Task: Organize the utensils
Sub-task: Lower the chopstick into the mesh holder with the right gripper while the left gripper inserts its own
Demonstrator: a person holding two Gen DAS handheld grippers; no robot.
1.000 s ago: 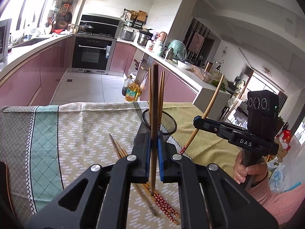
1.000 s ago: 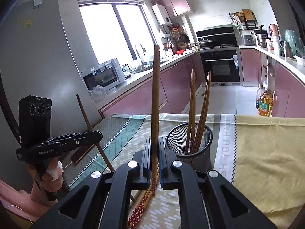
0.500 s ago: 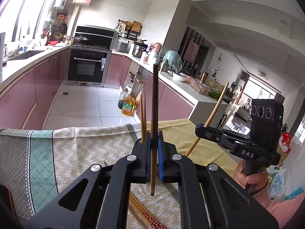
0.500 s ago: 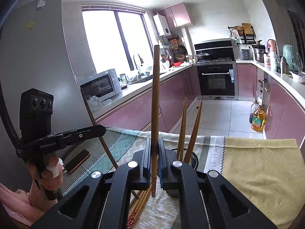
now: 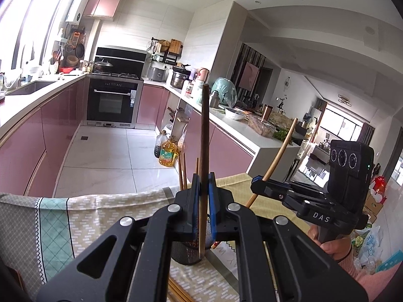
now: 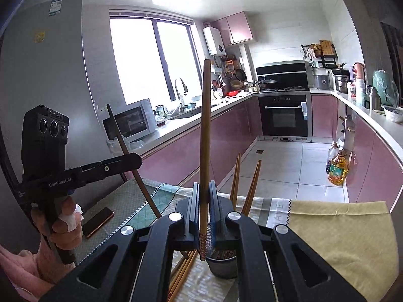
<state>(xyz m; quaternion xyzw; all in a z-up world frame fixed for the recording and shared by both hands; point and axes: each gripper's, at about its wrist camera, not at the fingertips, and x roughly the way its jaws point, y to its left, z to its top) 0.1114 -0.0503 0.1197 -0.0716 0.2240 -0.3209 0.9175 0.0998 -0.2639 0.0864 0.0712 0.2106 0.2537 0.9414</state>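
Each tongs [image 5: 204, 202] [image 6: 204, 209] clamps an upright chopstick [image 5: 204, 136] [image 6: 204, 125] above the holder [image 6: 223, 264].

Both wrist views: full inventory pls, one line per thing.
Holder: 1, black mesh cup, on the cloth below both grippers.
Chopsticks in holder: at least 3, brown, standing upright.
Loose chopsticks: several, brown, lying on the cloth beside the holder.
Dark chopstick: 1, upright in the left gripper, tip over the holder.
Light chopstick: 1, red-patterned end down, in the right gripper.
Tablecloth: 1, yellow, teal and grey patchwork, covers the table.
Phone: 1, dark, on the cloth at far left.
Oil bottle: 1, yellow, on the kitchen floor.
Left gripper: black, shut on the dark chopstick.
Right gripper: black, shut on the light chopstick.
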